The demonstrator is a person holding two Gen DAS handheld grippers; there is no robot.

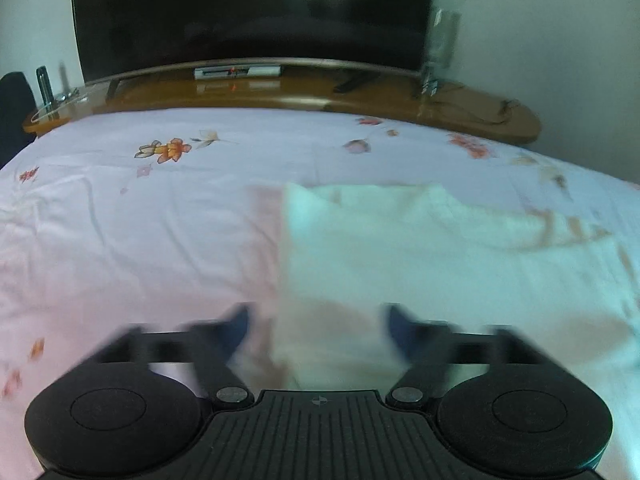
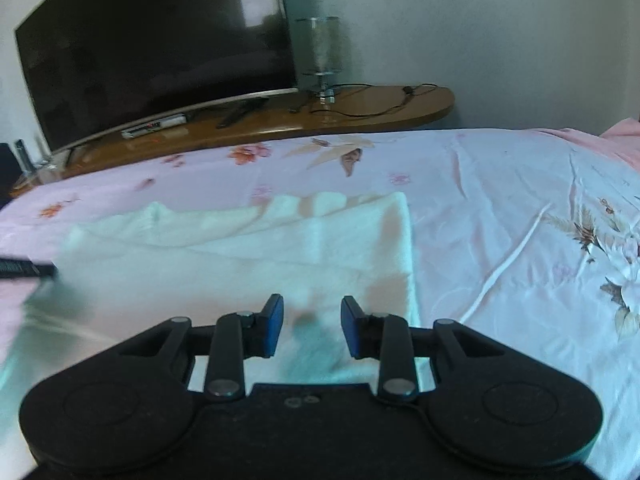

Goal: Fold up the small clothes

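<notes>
A small white garment (image 1: 420, 248) lies flat on the floral bedsheet (image 1: 140, 220), partly folded, with faint pink stripes near its far edge. My left gripper (image 1: 316, 320) is open and empty, blurred, hovering over the garment's near left edge. In the right wrist view the same garment (image 2: 248, 248) spreads left of centre. My right gripper (image 2: 312, 320) is open and empty, just above the garment's near right part. A dark part of the left gripper (image 2: 24, 268) shows at the left edge of that view.
A wooden shelf (image 1: 280, 92) runs beyond the bed's far edge, carrying a large dark TV (image 1: 248, 12), a set-top box (image 1: 236, 72), a remote (image 2: 240, 114), a glass lamp (image 2: 320, 56) and cables (image 2: 380, 100). A pink cloth (image 2: 616, 140) lies at the far right.
</notes>
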